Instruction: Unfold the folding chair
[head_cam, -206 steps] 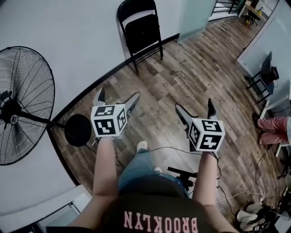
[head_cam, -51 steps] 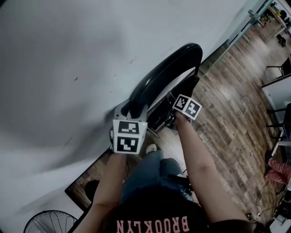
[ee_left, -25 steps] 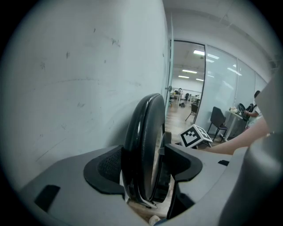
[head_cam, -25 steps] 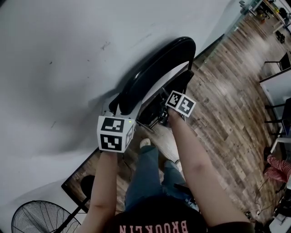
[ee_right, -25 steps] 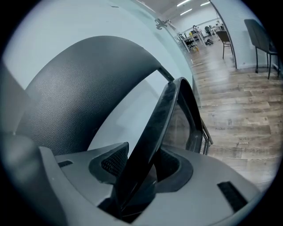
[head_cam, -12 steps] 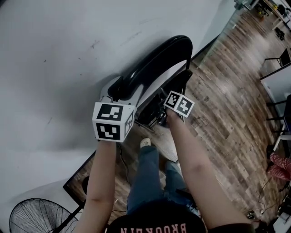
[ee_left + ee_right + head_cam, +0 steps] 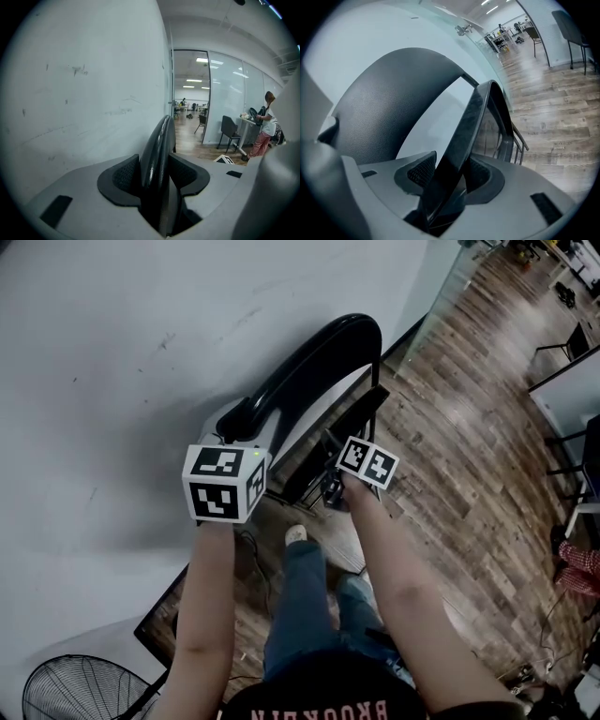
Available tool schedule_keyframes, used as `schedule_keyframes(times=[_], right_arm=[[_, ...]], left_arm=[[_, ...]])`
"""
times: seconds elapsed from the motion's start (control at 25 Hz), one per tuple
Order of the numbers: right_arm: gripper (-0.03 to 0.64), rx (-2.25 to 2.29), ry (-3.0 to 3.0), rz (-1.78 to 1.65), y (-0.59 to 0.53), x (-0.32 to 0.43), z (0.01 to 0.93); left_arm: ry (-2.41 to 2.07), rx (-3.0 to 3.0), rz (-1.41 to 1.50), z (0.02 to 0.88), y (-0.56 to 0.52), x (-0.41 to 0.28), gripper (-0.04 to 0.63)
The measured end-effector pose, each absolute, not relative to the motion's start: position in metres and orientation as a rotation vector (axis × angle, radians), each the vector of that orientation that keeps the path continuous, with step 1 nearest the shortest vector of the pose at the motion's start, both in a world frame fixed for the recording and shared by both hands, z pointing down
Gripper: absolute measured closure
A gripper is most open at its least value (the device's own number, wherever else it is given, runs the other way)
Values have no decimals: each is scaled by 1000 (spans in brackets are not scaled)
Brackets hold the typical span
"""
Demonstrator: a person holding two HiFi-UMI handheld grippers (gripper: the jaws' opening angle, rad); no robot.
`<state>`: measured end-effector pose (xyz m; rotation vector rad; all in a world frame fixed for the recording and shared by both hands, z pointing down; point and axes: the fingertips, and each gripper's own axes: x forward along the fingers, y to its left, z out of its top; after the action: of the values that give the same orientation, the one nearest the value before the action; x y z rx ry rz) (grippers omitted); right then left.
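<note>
A black folding chair (image 7: 319,367) stands folded close to the white wall. My left gripper (image 7: 234,426) is at the near end of its curved backrest (image 7: 157,145). In the left gripper view the glossy backrest edge runs between the pads, and the jaws (image 7: 157,176) are closing on it with both pads pressing. My right gripper (image 7: 330,486) reaches lower, to the seat (image 7: 349,426). In the right gripper view its pads clamp the seat's thin black edge (image 7: 473,122), and the padded backrest (image 7: 379,103) fills the left.
Wooden floor (image 7: 450,456) spreads to the right. A standing fan (image 7: 84,690) is at the bottom left and cables lie near my feet. A person in checked trousers (image 7: 581,563) sits at the right edge. Beyond a glass partition are another black chair (image 7: 229,129) and a standing person (image 7: 267,117).
Eight seconds ago both grippers hung open far from the chair. Over the last second the left gripper has risen a little along the backrest and both hands have shifted with the chair.
</note>
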<state>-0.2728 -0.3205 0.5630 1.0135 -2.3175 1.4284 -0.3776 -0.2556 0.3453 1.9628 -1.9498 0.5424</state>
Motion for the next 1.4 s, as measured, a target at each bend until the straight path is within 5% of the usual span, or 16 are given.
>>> schedule_keyframes(times=[0.8, 1.4], right_arm=[[425, 970, -2377, 1467, -304, -224, 571], [351, 1166, -2275, 1516, -283, -139, 605]], left_arm=[[-1927, 1962, 533, 358, -261, -387, 416], [-1912, 1939, 511, 376, -257, -374, 414]])
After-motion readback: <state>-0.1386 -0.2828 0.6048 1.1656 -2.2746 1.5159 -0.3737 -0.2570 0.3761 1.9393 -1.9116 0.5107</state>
